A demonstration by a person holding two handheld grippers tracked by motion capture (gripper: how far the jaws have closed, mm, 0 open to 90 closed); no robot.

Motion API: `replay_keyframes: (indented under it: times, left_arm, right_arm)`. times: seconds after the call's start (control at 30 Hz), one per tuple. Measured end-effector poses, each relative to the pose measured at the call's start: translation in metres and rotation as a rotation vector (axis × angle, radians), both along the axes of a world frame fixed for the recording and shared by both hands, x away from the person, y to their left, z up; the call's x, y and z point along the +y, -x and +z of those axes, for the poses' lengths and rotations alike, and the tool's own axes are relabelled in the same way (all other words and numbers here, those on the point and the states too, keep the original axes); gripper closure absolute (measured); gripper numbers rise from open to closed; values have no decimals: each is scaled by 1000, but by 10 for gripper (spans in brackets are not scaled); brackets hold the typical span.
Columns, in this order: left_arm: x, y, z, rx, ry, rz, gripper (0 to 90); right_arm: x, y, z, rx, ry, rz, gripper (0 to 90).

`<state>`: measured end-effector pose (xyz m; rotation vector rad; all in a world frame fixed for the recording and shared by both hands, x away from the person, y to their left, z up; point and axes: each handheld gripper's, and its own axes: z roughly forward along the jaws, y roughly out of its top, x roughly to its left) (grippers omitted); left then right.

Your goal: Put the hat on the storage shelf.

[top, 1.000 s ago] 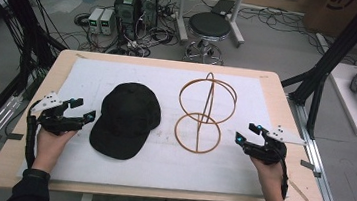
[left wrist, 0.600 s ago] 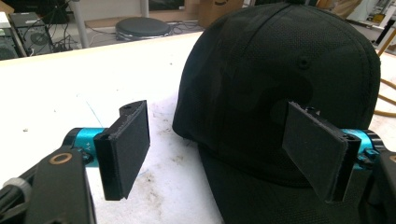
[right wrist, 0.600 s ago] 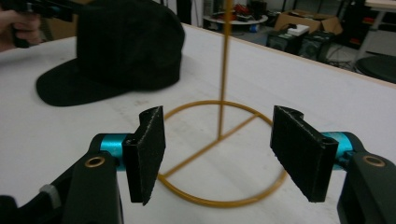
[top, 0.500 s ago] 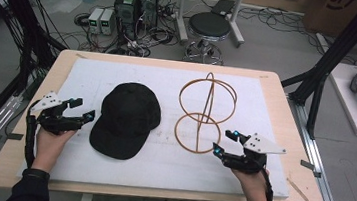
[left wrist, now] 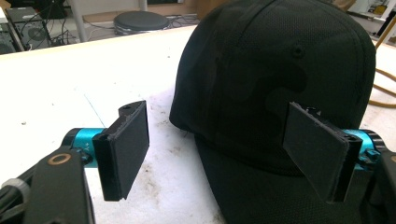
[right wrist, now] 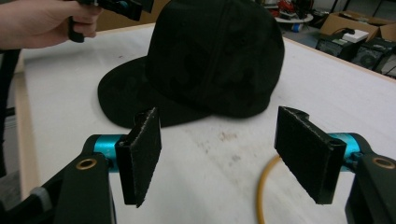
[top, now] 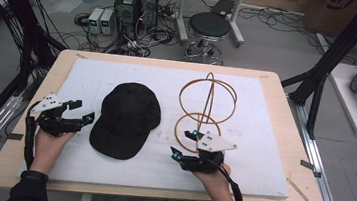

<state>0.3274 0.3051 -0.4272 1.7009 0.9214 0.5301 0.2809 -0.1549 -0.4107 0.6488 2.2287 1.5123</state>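
A black woven-fabric cap (top: 126, 119) is lying on the white padded table (top: 263, 139), between 2 wide-open, empty grippers: left (top: 81, 111), right (top: 183, 145), whose jaws have just been opening. A wire hoop frame (top: 206, 108) is standing beside it.

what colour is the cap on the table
Black, crown and brim alike; the cap shows best in the left gripper view.
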Motion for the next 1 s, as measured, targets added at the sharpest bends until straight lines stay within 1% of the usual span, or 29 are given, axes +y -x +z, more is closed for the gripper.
replay_keyframes:
  times: [0.13,0.17,0.2,0.3,0.37,0.4,0.47,0.57,0.63,0.7,0.73,0.77,0.8,0.9,0.93,0.97,1.0]
  left_arm:
    - [0,1,-1,3,-1,0,230]
    - [0,1,-1,3,-1,0,230]
    - [0,1,-1,3,-3,-1,231]
    - [2,2,-1,2,-9,-1,230]
    - [2,3,-1,3,-8,-1,231]
    - [2,3,-1,3,-8,-1,231]
    - [3,3,-1,3,-7,0,231]
    - [3,4,-1,2,-7,0,231]
    - [3,4,-1,4,-13,2,231]
    - [2,3,-1,5,-15,1,231]
    - [2,3,-2,4,-17,-1,231]
    - [2,3,-2,4,-17,-1,231]
    - [1,3,-2,4,-18,-2,230]
    - [1,3,-2,3,-20,-4,231]
    - [1,3,-2,5,-20,-4,230]
    - [1,3,-2,5,-20,-4,230]
    - [1,3,-2,7,-21,-5,231]
  right_arm:
    - [27,-10,-2,-24,21,1,349]
    - [27,-10,-2,-24,21,1,349]
    - [37,-15,-3,-15,30,-6,357]
    - [51,-23,-4,-31,45,-9,377]
    - [59,-28,-4,-22,46,-7,391]
    - [59,-28,-4,-22,46,-7,391]
    - [70,-36,-5,-22,52,-7,400]
    - [80,-43,-6,-10,55,-7,409]
    - [86,-46,-6,-23,71,-15,428]
    - [91,-50,-7,-23,74,-19,438]
    - [92,-53,-8,-10,76,-21,439]
    - [92,-53,-8,-10,76,-21,439]
    - [97,-57,-9,14,83,-28,459]
    - [101,-62,-8,11,79,-24,487]
    - [103,-63,-7,20,80,-17,495]
    - [104,-65,-7,15,86,-14,502]
    - [105,-66,-7,20,81,-13,512]
